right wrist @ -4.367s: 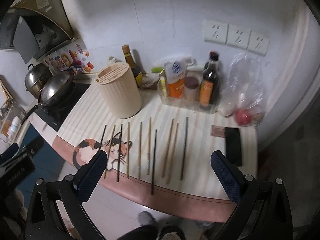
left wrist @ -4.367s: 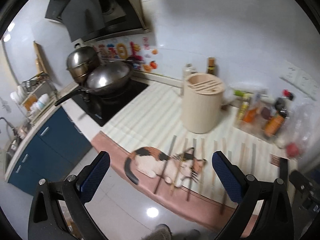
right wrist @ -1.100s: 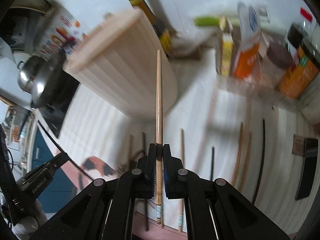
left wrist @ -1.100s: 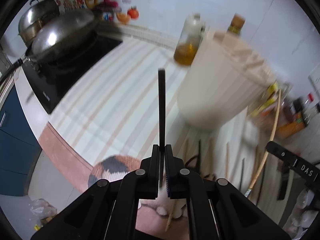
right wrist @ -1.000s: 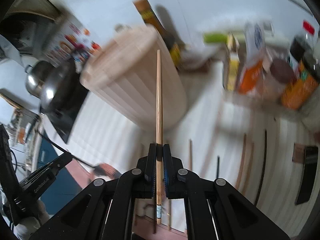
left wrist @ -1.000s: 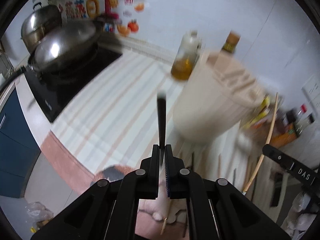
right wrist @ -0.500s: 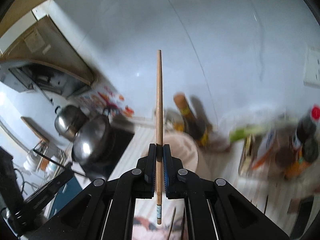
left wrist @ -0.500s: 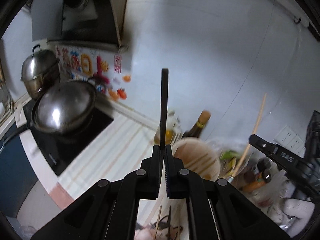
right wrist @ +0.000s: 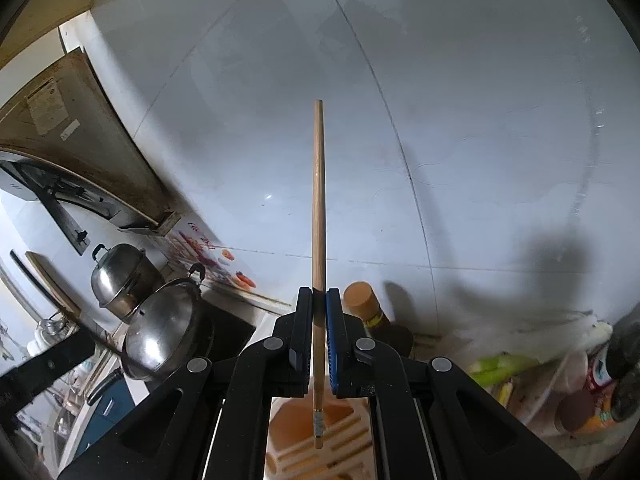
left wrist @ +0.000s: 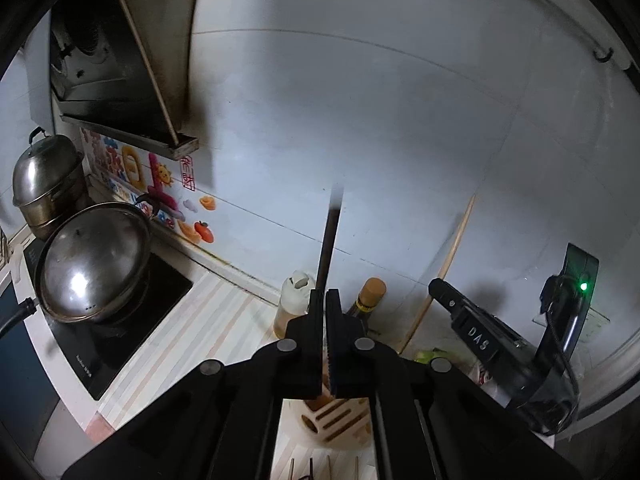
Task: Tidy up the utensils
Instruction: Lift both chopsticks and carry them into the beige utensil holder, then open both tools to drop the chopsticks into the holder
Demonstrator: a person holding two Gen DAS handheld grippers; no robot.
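Observation:
My left gripper (left wrist: pixel 324 300) is shut on a dark chopstick (left wrist: pixel 329 240) held upright, its lower end over the beige slotted utensil holder (left wrist: pixel 334 424). My right gripper (right wrist: pixel 319 300) is shut on a light wooden chopstick (right wrist: pixel 318 200), also upright, with its lower tip hanging just above the holder's slotted top (right wrist: pixel 320 440). The right gripper (left wrist: pixel 472 332) and its wooden chopstick (left wrist: pixel 452 256) also show in the left wrist view. A few chopstick ends (left wrist: pixel 328 468) lie on the counter below the holder.
A lidded wok (left wrist: pixel 92 260) and a steel pot (left wrist: pixel 44 188) stand on the black cooktop (left wrist: pixel 120 320) at left, under the range hood (left wrist: pixel 112 64). An oil bottle (left wrist: pixel 294 300) and a sauce bottle (left wrist: pixel 370 296) stand behind the holder. Condiments (right wrist: pixel 592 380) crowd the right.
Both grippers have risen and tilted up, carrying their chopsticks from the counter to over the holder. The chopsticks now stand upright above its slots.

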